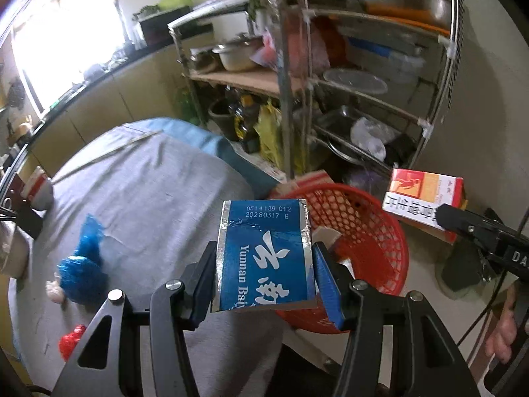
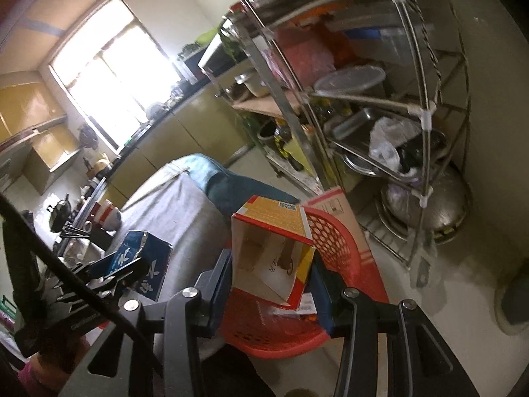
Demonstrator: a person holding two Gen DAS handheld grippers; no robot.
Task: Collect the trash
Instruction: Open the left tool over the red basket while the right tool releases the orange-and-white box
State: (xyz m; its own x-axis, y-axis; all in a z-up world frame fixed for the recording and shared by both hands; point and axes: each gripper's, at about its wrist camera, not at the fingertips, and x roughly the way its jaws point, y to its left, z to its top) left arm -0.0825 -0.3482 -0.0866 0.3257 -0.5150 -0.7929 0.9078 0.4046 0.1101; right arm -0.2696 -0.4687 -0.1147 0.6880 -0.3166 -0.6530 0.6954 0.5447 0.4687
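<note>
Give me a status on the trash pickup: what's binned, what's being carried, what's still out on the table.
Binned: the red basket already holds some paper scraps. In hand: the left tool grips a blue carton, and the right tool grips an open red-and-yellow box, both near the basket. Left: a crumpled blue bag and a small red item remain on the grey tablecloth.
</note>
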